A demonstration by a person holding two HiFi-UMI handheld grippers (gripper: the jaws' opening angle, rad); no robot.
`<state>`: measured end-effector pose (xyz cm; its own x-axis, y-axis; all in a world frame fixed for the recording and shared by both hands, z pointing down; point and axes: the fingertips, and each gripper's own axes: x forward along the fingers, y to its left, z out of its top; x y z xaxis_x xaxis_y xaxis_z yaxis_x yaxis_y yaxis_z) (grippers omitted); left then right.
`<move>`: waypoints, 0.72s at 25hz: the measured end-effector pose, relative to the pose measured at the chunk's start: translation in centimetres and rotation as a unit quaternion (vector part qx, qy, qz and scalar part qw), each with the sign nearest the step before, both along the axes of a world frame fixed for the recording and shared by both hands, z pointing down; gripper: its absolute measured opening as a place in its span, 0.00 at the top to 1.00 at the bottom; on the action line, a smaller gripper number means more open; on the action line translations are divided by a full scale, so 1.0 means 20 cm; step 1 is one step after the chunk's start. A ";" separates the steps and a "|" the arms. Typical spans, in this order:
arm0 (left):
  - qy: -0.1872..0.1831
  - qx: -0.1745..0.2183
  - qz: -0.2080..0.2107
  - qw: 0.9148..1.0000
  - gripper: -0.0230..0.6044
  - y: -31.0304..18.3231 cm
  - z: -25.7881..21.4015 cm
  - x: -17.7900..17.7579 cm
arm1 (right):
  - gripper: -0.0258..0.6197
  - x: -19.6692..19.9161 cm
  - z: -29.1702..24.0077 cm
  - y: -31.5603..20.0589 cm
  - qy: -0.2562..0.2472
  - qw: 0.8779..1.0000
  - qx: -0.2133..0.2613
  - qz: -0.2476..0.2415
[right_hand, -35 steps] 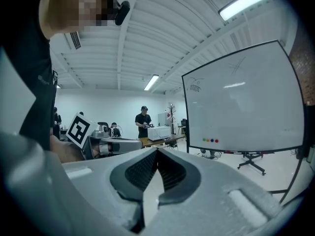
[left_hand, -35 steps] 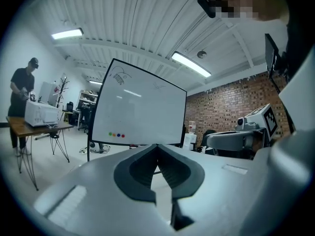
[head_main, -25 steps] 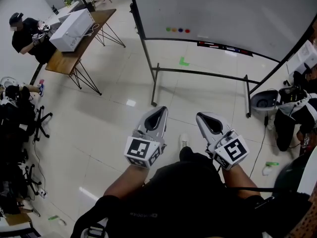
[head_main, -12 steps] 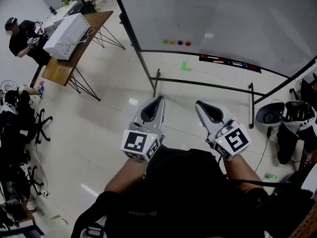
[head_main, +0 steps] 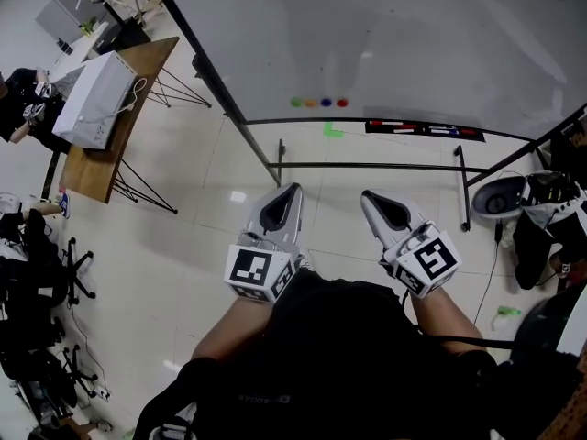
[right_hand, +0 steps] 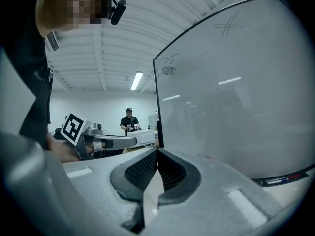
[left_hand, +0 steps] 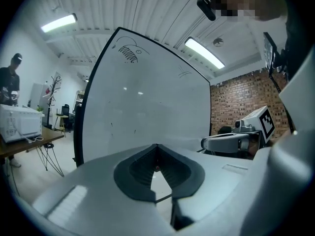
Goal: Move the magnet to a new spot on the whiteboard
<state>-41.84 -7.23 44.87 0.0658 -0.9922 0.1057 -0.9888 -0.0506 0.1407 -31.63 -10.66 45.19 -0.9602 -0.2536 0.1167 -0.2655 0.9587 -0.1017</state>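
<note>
- The left gripper (head_main: 293,189) and right gripper (head_main: 366,195) stayed side by side in front of the person's body, pointing at the whiteboard. As a second before, each had its jaws fully closed with nothing between them.
- The stretch of floor (head_main: 211,236) between the grippers and the board's stand (head_main: 367,166) had shrunk in the head view, so the person had walked forward.
- The magnets (head_main: 318,102), a row of four, sat low on the whiteboard (head_main: 413,35), near its bottom edge and toward its left corner, just above the left end of the tray (head_main: 422,128). They had kept their place on the board but had come nearer, and were still well apart from both grippers.
- I judged this to be approach only: no magnet had been touched, and one pair of jaws would have to open before a grab.
</note>
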 end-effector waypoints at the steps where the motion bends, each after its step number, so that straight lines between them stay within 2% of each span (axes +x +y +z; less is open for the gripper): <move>1: 0.000 0.001 0.008 1.000 0.94 -0.04 0.01 -0.05 | 0.96 -0.06 0.00 -0.03 0.000 1.000 0.001 0.006; 6: -0.003 0.015 0.039 0.999 0.94 -0.25 -0.01 -0.30 | 0.96 -0.32 -0.02 -0.19 -0.001 0.999 0.011 0.044; 11: -0.004 0.013 0.063 0.998 0.94 -0.36 0.06 -0.45 | 0.96 -0.45 0.08 -0.37 0.018 0.995 0.002 0.099; 13: -0.002 0.009 0.066 0.998 0.94 -0.40 0.10 -0.49 | 0.90 -0.49 0.18 -0.45 0.044 0.992 0.009 0.117; 18: 0.011 -0.004 0.069 0.998 0.94 -0.50 0.22 -0.55 | 0.89 -0.53 0.44 -0.70 0.125 0.973 0.084 0.174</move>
